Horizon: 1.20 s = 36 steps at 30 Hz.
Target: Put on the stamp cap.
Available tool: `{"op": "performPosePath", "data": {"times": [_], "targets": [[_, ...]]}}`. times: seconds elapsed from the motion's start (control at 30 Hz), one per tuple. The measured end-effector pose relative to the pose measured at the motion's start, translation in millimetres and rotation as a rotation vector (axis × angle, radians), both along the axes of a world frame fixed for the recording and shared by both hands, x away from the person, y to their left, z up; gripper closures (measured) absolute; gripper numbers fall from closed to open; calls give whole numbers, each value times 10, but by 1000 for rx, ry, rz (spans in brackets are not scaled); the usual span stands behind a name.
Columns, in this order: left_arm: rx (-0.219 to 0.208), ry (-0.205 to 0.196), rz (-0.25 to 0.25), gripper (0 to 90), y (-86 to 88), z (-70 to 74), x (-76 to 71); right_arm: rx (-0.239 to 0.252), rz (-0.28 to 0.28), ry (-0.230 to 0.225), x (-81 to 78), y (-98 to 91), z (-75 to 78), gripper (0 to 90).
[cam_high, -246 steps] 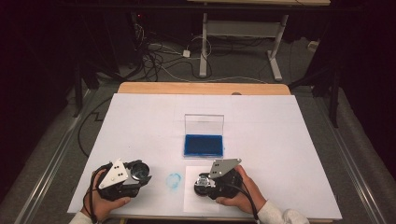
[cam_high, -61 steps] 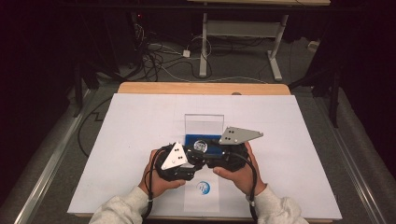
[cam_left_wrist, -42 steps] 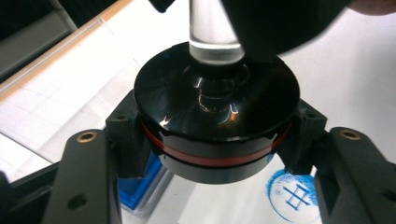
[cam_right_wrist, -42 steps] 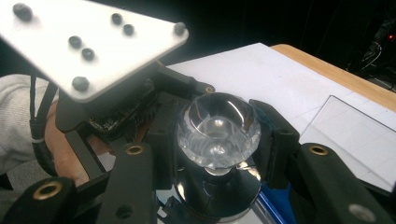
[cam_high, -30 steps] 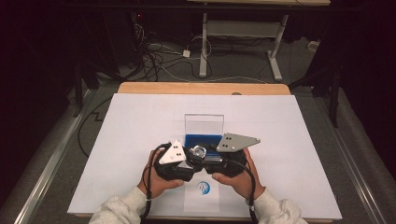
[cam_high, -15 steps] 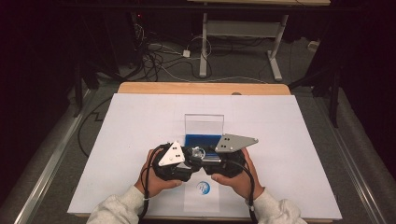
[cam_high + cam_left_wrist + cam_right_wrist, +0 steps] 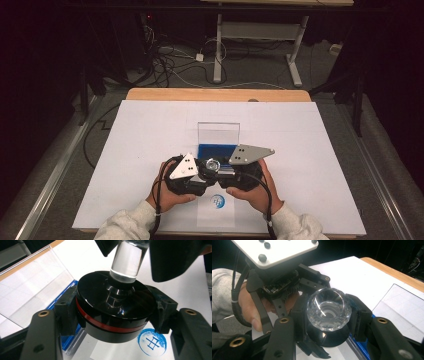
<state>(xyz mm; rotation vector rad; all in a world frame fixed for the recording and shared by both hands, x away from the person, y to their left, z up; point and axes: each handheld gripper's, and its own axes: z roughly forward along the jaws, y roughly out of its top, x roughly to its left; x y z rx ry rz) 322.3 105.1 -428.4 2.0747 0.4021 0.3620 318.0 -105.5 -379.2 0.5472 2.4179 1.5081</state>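
Left gripper and right gripper clamped shut, meeting tip to tip, hands low

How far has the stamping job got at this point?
Done: one round blue print is on the paper, and the ink pad case is open. In hand: both grippers grip the stamp in the air, the left gripper on its black base, the right gripper on its clear knob. Left: probably inking or setting it down; which one is unclear.
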Motion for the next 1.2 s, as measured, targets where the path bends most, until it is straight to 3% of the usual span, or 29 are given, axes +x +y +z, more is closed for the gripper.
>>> {"op": "performPosePath", "data": {"times": [0.2,0.57,0.7,1.2], "targets": [[-4,-15,1,335,-8,-16,-13,4,-5,5,-2,-8,9,567],[-12,-14,31,206,-18,-35,-5,15,-14,0,-1,-45,40,567],[4,-16,47,160,-31,-52,3,17,-19,-2,1,-60,54,567],[26,-22,36,159,-48,-64,-13,25,-30,-5,14,-107,88,567]]}}
